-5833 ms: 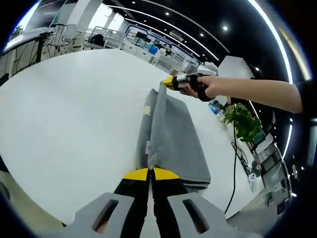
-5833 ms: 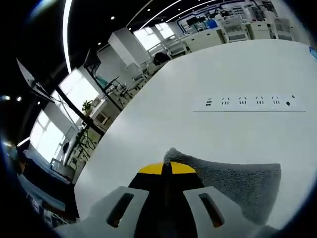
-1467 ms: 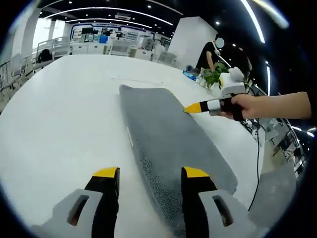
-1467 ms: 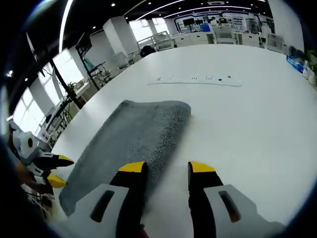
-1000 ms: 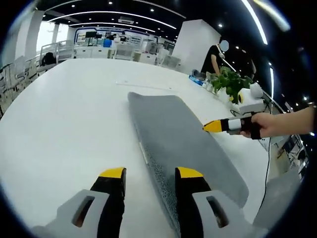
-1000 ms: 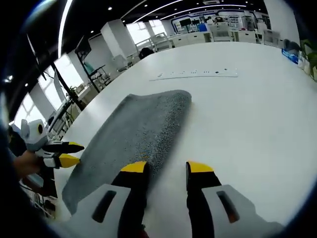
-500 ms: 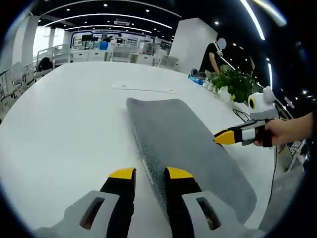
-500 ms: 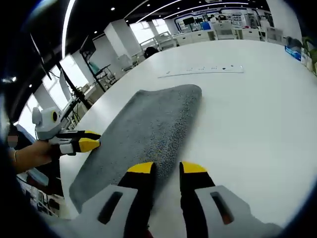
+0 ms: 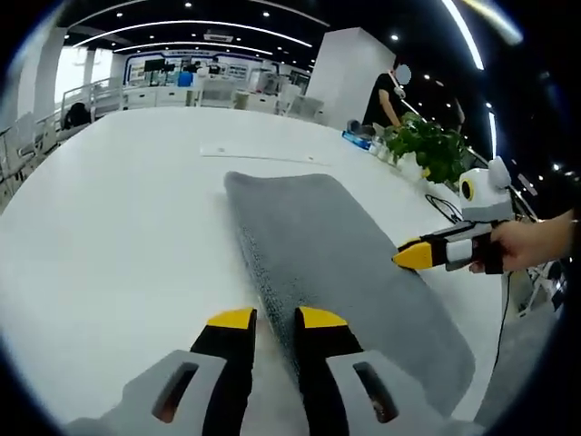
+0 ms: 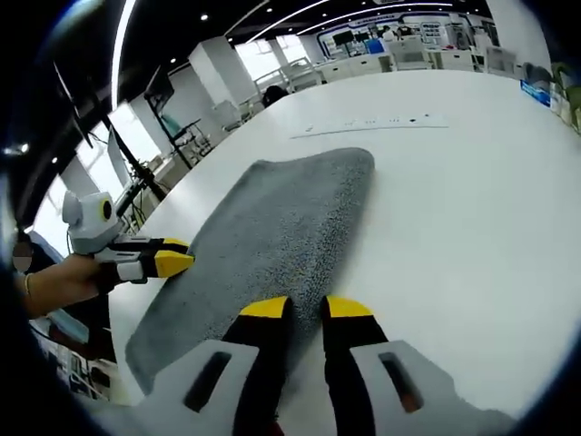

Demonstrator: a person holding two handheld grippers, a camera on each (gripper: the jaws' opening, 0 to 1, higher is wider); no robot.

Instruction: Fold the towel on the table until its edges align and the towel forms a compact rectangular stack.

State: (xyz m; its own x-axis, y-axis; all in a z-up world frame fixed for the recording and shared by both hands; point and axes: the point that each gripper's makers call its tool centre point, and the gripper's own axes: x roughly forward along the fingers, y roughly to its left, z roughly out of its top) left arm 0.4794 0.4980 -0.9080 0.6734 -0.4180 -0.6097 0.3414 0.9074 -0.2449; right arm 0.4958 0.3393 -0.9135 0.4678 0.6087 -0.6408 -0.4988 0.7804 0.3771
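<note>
Left gripper view: long grey terry towel [image 9: 340, 263], folded into a narrow strip, lies flat on the white round table [image 9: 118, 227], running away from the camera. Left gripper [image 9: 275, 320], yellow-tipped black jaws, sits low at the towel's near long edge; jaws narrowly apart with a slim gap, the right jaw over the towel's edge, the left over bare table. Cannot tell if any fabric is between them. Right gripper [image 9: 410, 258] comes in from the right, held by a person's hand [image 9: 513, 247], its yellow tips touching or just over the towel's far long edge, and whether those tips are parted is not clear from here. White power strip [image 9: 250, 153] lies on the table beyond the towel's far end, green potted plant [image 9: 427, 150] near the table's right rim.

Right gripper view: same towel [image 10: 272, 241] stretches away to the left of centre; right gripper [image 10: 307, 311] jaws nearly together, small gap, at the towel's near edge. Left gripper [image 10: 177, 259] reaches in from the left at the towel's opposite long edge
</note>
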